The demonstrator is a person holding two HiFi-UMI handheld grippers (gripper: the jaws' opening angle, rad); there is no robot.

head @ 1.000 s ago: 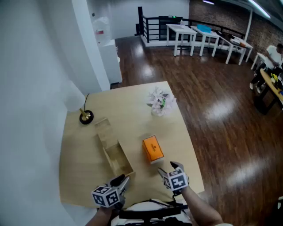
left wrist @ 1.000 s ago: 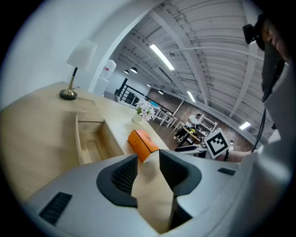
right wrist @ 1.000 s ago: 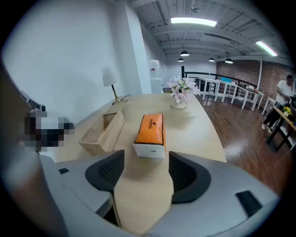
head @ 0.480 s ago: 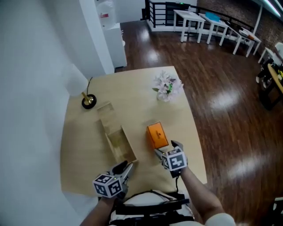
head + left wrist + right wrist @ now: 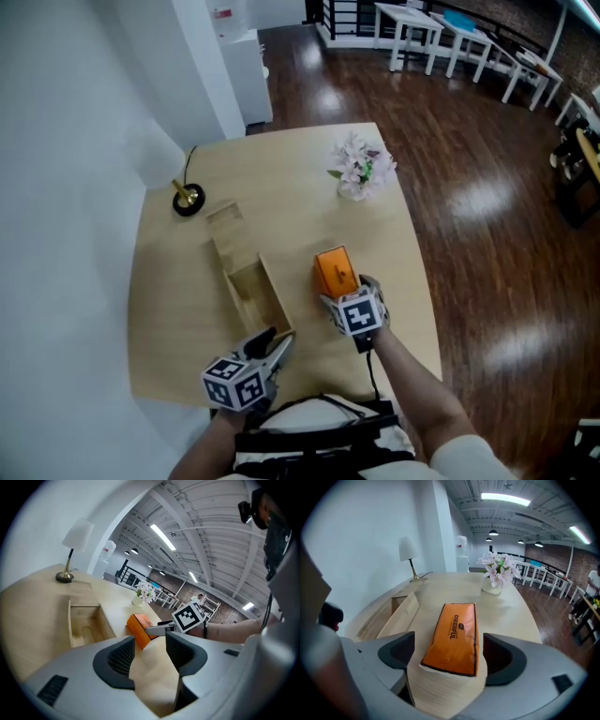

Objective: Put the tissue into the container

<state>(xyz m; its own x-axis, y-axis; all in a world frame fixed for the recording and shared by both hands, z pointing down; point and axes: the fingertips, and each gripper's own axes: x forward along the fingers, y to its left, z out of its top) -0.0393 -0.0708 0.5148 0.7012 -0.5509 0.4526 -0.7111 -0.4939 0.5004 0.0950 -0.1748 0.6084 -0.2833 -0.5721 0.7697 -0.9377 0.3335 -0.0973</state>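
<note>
An orange tissue pack lies flat on the wooden table, right of an open wooden container. My right gripper sits at the pack's near end. In the right gripper view the pack reaches in between the jaws of the gripper, which are opening, and a gap shows on each side of it. My left gripper hovers near the container's front corner. Its jaws are opening too, with only bare table between them. The left gripper view also shows the container and the pack.
A small lamp with a brass base stands at the table's far left, by the white wall. A vase of pale flowers stands at the far right. The container's lid lies flat behind it. The table edge drops to dark floor.
My right gripper has moved forward until the pack's near end lies between its jaws, and those jaws stand wider. The left gripper has edged forward toward the container.
</note>
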